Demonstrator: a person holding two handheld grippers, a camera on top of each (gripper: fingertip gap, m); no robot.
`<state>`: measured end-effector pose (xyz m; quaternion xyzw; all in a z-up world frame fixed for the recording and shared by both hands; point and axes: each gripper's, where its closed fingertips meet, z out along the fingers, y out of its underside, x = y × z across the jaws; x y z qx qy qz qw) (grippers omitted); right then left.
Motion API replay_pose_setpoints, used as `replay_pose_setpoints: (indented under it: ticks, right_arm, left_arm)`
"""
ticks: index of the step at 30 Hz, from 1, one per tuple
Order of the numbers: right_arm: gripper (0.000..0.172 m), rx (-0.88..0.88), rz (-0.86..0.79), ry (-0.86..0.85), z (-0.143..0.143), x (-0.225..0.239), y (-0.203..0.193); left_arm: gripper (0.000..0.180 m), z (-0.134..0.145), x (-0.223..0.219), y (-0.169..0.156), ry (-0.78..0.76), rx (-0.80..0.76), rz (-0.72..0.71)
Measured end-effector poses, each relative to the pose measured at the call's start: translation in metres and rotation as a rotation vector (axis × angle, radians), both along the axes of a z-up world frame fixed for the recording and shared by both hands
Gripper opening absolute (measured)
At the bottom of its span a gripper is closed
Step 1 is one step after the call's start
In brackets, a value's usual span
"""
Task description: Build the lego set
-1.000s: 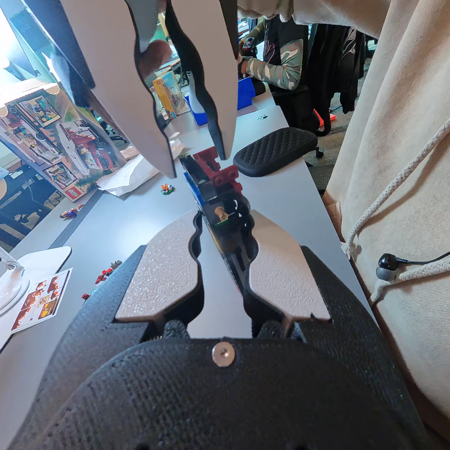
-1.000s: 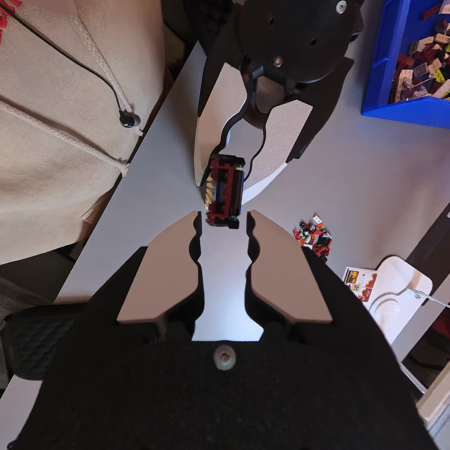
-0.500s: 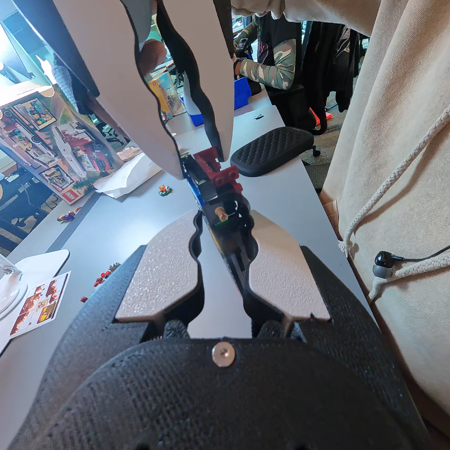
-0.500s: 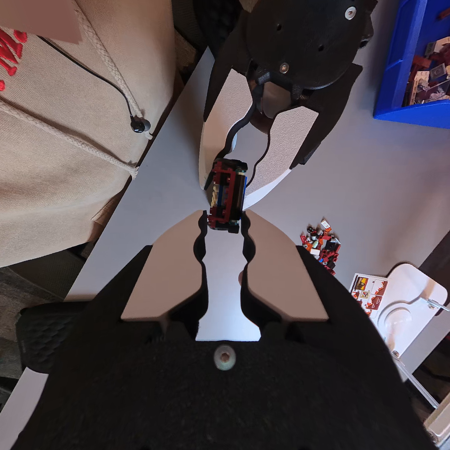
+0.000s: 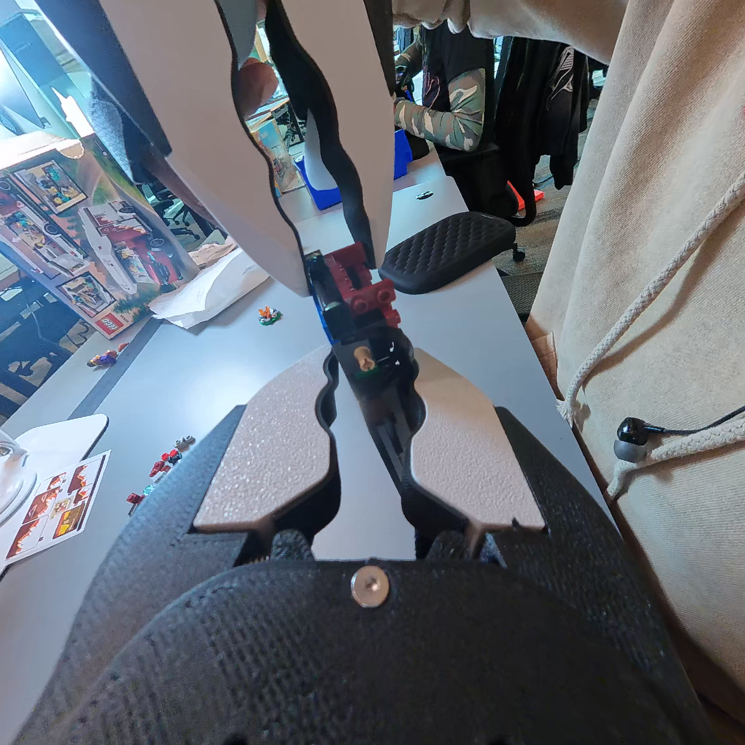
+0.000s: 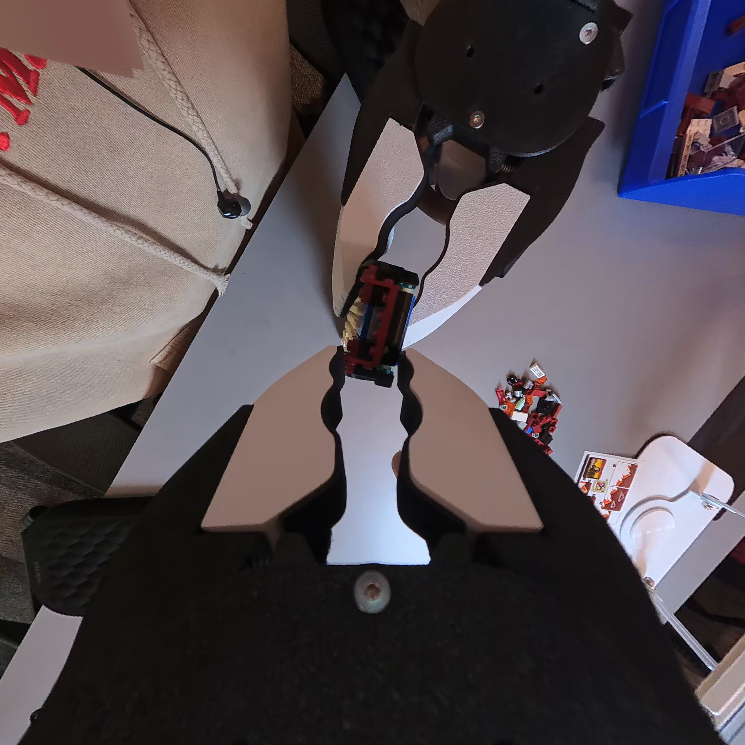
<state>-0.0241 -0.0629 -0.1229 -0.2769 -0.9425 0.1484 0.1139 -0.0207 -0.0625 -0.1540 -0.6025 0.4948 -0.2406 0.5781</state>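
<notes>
A small brick model [image 5: 363,306] of dark red, black and blue pieces hangs above the grey table [image 5: 201,383], held from both ends. My left gripper [image 5: 371,354] is shut on its black end, with the fingertips pressing its sides. My right gripper [image 6: 371,358] is shut on the other end of the model [image 6: 379,318], one tip on each side. In the left wrist view the right gripper [image 5: 338,274] comes down from above onto the red end. In the right wrist view the left gripper [image 6: 379,298] reaches in from the top.
A person in a beige hoodie [image 5: 645,282] stands at the table's edge. A pile of loose bricks [image 6: 528,407], a sticker sheet [image 6: 604,483] and a white stand [image 6: 677,504] lie to one side. A blue bin [image 6: 685,121], a printed box [image 5: 72,234], paper [image 5: 209,290] and a black armrest [image 5: 447,250] are near.
My right gripper moved up to the model and closed its fingers on the near end. My left gripper kept its hold and barely moved.
</notes>
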Motion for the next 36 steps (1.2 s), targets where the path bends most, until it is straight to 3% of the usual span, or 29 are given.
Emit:
replay_pose_setpoints:
  ticks: [7,10,14,22,24,29,36]
  right_arm:
    - [0.027,-0.02,-0.04,0.0,0.0,0.001,0.0]
    - [0.039,-0.015,-0.042,0.001,-0.002,0.002,0.001]
    - [0.027,-0.035,-0.05,0.007,-0.003,0.001,-0.001]
    - [0.027,-0.055,-0.074,0.036,-0.003,0.001,0.0]
    - [0.035,-0.059,-0.093,0.056,-0.001,0.001,0.004]
    - [0.023,-0.228,-0.194,0.19,0.013,0.004,0.014]
    - [0.013,-0.473,-0.281,0.365,0.01,0.001,0.019]
  left_arm:
    - [0.031,0.0,0.0,-0.001,-0.002,0.008,0.007]
    - [0.03,0.0,0.0,-0.002,0.002,0.01,0.005]
    - [0.03,0.0,-0.001,-0.002,-0.002,0.008,0.012]
    - [0.03,0.0,-0.001,-0.001,-0.014,0.004,0.012]
    - [0.03,0.0,-0.003,0.0,-0.027,-0.001,0.013]
    - [0.03,0.001,-0.006,0.001,-0.052,-0.009,0.013]
    - [0.029,0.001,-0.005,0.003,-0.062,-0.012,0.012]
